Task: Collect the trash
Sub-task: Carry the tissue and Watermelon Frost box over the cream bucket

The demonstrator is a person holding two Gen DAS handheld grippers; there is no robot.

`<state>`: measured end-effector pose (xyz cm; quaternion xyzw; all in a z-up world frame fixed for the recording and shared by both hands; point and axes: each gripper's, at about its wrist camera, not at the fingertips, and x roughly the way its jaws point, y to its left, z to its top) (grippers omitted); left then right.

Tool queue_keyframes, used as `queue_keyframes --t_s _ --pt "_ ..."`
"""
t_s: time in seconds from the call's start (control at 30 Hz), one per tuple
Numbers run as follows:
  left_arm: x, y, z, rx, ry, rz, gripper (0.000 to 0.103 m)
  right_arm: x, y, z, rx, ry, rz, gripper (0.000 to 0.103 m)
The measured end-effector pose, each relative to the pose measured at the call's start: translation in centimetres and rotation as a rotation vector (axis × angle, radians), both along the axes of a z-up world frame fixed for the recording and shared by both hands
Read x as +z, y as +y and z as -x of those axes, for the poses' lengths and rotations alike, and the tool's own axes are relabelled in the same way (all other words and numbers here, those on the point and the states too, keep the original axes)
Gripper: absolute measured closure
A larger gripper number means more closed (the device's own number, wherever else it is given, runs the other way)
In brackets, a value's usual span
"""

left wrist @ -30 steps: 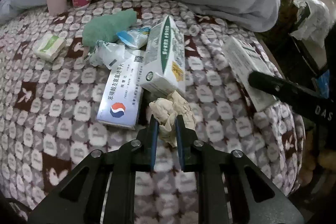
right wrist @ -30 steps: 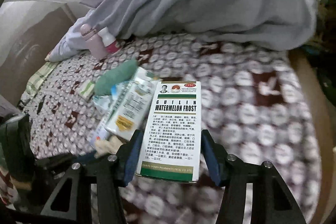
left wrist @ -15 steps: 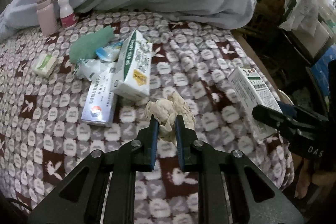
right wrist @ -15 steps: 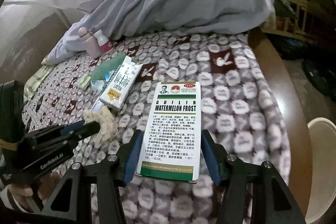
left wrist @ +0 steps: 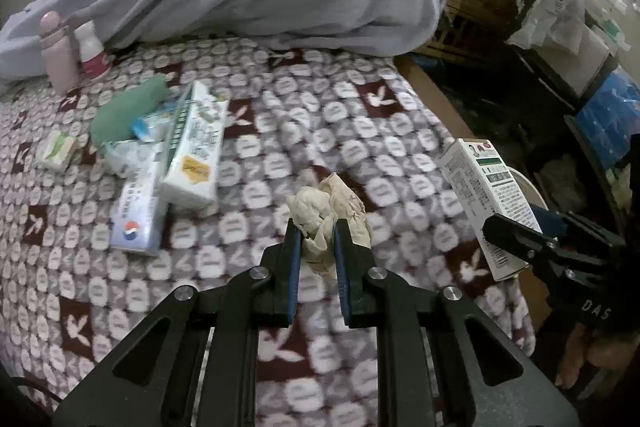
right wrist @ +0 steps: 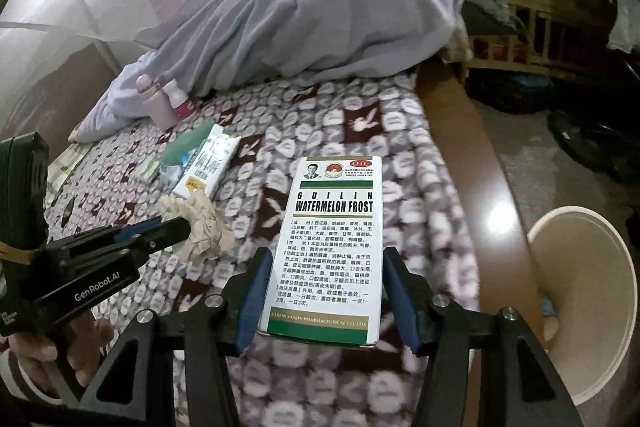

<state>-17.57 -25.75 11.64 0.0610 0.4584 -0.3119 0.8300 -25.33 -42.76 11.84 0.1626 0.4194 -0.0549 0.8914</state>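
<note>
Left gripper (left wrist: 316, 235) clamps crumpled paper (left wrist: 328, 211), right gripper (right wrist: 326, 291) a box (right wrist: 328, 247) — beside the bed's edge (right wrist: 472, 155).

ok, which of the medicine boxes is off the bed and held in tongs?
The Watermelon Frost box, clamped in the right tongs. The green-striped box and the blue-and-white box lie on the blanket in the pile.

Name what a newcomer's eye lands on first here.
The white Watermelon Frost box, clamped upright in the right gripper over the patterned blanket. Next, the crumpled paper wad pinched in the left gripper, and the beige bin beside the bed.
</note>
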Motion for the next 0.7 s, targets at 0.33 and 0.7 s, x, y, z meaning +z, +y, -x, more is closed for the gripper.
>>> queue_keyframes --t_s 0.33,0.7 --pt "0.6 -4.4 1.3 -0.081 0.011 0.021 0.09 0.1 -3.3 2.6 -0.075 0.005 0.007 0.049" --pt "1.1 -9.7 3.1 -0.17 0.015 0.025 0.09 0.6 -7.7 6.1 -0.177 0.004 0.012 0.049"
